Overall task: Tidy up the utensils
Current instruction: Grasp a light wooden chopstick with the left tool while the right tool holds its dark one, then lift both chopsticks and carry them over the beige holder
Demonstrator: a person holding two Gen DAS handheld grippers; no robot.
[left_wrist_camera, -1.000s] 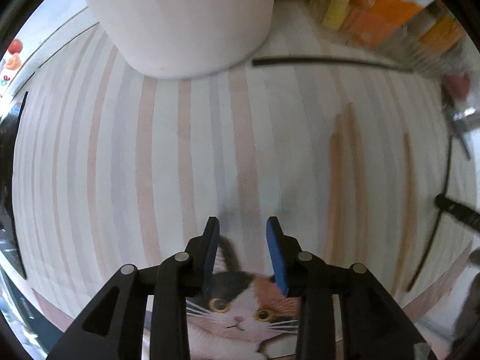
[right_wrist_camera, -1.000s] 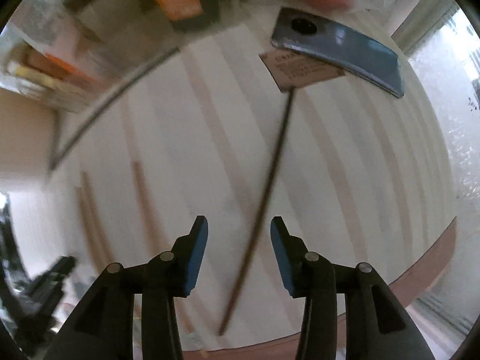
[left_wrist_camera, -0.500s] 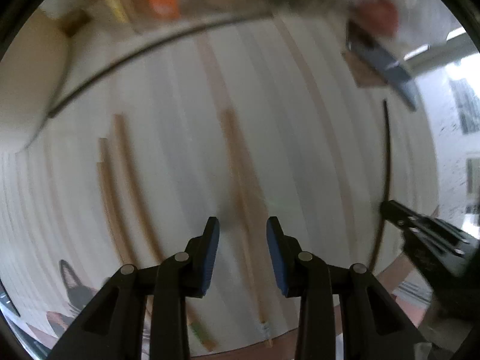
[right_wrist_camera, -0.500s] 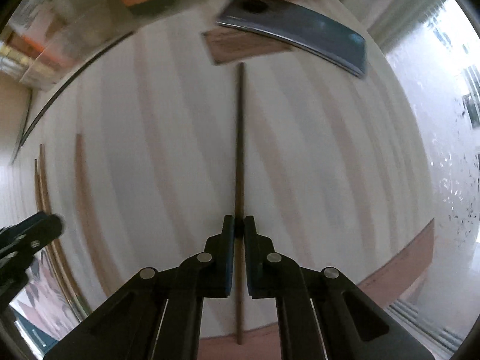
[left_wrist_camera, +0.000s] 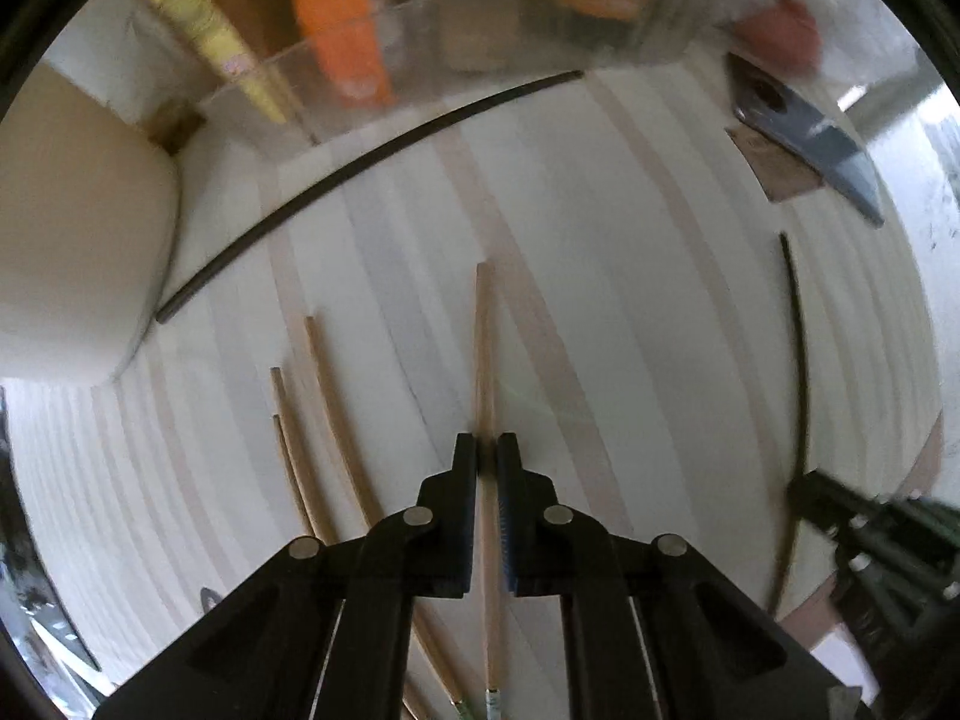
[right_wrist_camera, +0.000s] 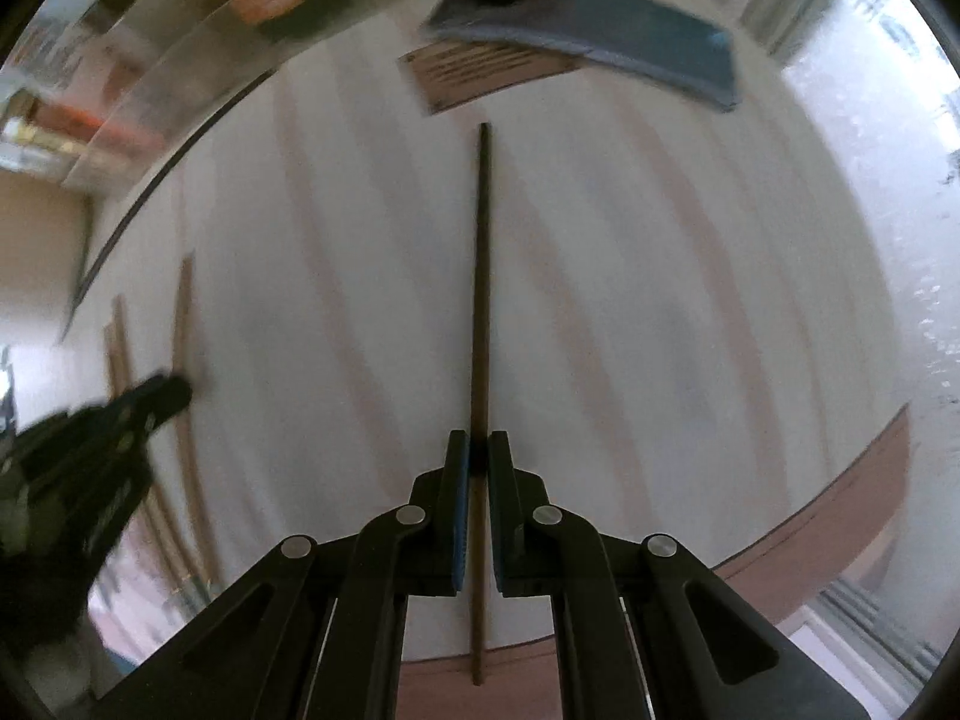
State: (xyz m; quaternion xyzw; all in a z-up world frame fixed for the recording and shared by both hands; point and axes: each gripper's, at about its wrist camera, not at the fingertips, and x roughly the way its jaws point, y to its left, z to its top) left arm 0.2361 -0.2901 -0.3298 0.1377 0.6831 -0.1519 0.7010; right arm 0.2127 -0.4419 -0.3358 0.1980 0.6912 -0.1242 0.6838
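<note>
My left gripper points down at the striped table, its jaws closing on a pale wooden chopstick whose sides the pads press. Two or three more wooden chopsticks lie just to its left. My right gripper is shut on a dark chopstick that runs straight away from it and overhangs the table edge behind it. The same dark chopstick shows at the right of the left wrist view. A second dark chopstick lies along the far side. The left gripper appears blurred at the right wrist view's left edge.
A white round container stands at the far left. A clear box of orange and yellow packages lines the back. A dark phone and a brown card lie at the far right. The table's edge curves close behind the right gripper.
My left gripper swept right from the cat picture to the wooden chopsticks and closed on one. My right gripper closed on the dark chopstick half a second ago and has held still since.
</note>
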